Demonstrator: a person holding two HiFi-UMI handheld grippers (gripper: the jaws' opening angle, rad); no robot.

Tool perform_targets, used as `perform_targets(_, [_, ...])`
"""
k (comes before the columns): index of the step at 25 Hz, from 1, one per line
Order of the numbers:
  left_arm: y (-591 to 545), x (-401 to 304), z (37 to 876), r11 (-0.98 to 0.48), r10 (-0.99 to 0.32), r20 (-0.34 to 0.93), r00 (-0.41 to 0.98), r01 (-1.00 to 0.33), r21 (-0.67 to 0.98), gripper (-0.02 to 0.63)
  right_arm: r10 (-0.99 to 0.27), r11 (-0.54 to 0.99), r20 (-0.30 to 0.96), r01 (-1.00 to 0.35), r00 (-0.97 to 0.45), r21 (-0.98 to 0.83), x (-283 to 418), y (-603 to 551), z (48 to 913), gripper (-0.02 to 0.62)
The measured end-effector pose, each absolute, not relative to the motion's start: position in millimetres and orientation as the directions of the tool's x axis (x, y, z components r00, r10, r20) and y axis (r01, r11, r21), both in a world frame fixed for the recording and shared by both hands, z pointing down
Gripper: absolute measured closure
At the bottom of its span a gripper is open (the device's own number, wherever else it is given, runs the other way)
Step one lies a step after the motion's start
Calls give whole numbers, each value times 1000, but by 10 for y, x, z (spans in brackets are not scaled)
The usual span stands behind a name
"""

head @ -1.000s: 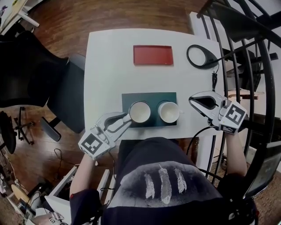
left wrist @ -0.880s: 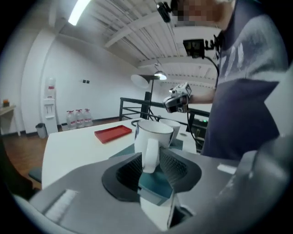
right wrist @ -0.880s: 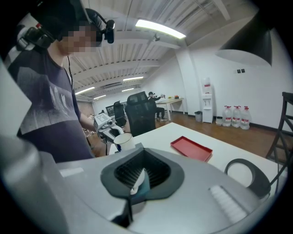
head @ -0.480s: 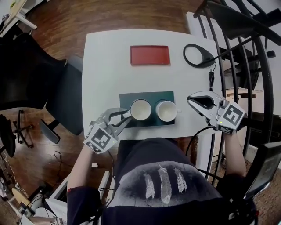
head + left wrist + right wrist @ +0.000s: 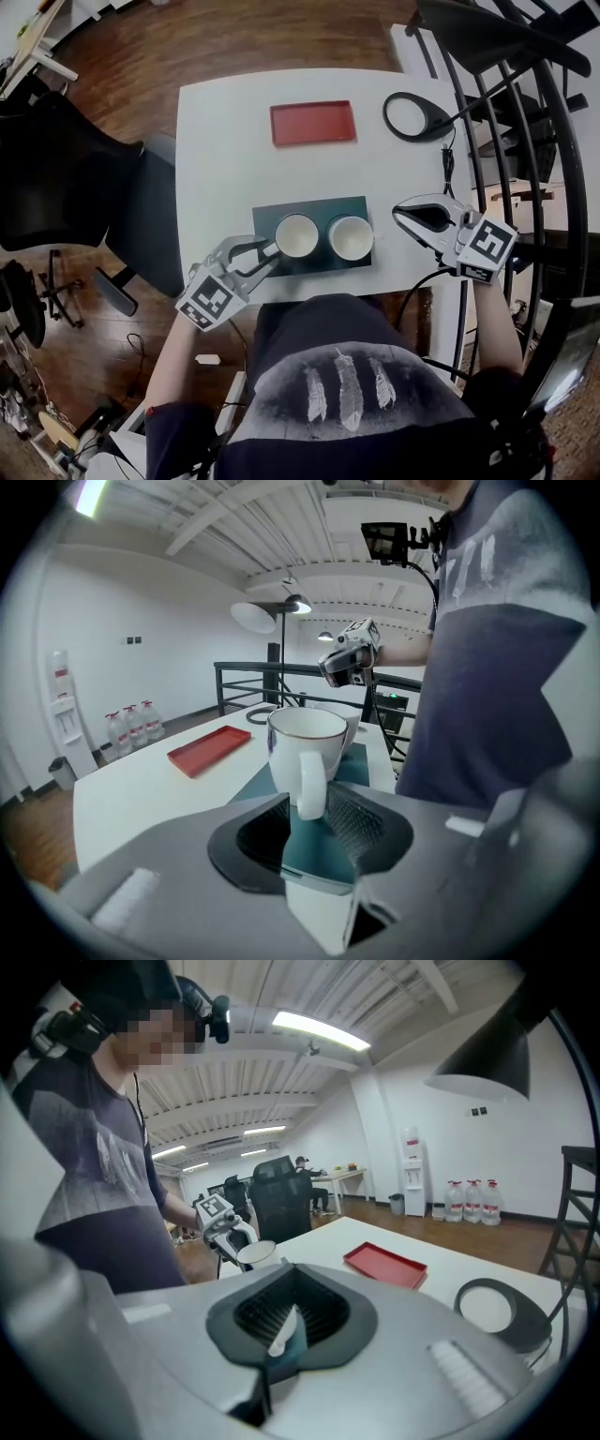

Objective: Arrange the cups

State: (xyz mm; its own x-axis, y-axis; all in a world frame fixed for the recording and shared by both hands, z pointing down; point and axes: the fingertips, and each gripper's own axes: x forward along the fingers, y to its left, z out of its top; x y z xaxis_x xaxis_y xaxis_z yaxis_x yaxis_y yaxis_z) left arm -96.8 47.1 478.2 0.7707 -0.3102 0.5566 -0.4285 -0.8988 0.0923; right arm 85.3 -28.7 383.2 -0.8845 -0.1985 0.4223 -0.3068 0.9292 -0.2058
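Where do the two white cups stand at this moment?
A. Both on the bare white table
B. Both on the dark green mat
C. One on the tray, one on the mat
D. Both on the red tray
B: the left cup and the right cup stand side by side on the mat; the tray holds nothing.

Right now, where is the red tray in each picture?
Head view: red tray, top middle.
Left gripper view: red tray left of centre, left of the cup.
Right gripper view: red tray right of centre, left of the black ring.
Shared landmark: the white table under it.
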Motion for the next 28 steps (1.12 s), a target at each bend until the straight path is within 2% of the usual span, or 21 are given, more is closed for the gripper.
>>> perform_targets(3, [432,-932,4573,-880,-346,495,797,-459,124,441,-205,939,423,-299,-883,-168,824,-313,3831,592])
perform_targets(7, [322,-945,3977,-841,-420,314,851,-496,219,411,-198,953,410,-273,-890,-133,707,-388,3733,592])
perform_targets(9, [312,-1008,3718,-842,-430,277,860,-492,221,383,-196,956,398,-265,-896,-125,676,-427,3685,592])
perform_targets(15, [-3,-1015,2841,-840,-512,40,858,-510,185,387,-187,962,375,-247,-908,-119,698,-433,3611,592])
perform_targets(17, [-157,-976,2775,-830,-542,51,839,-544,124,438,-184,962,366,-243,-912,-121,695,-410,3572,592])
perform_targets(20, [-309,-925,2906,-796,-596,144,790,-605,27,444,-187,962,367,-246,-911,-119,733,-403,3554,592])
perform_targets(22, [-328,-886,2982,-783,-610,166,775,-621,22,514,-191,962,367,-249,-910,-117,774,-403,3548,592])
perform_targets(23, [-327,-862,3008,-782,-611,171,773,-623,27,573,-191,962,364,-247,-912,-116,777,-401,3533,592])
perform_targets(24, [-332,-838,3023,-781,-609,176,774,-623,37,592,-189,963,359,-245,-914,-116,766,-400,3514,592])
perform_targets(28, [-392,-858,3135,-756,-622,224,750,-650,77,592,-187,964,359,-241,-914,-111,764,-423,3530,592])
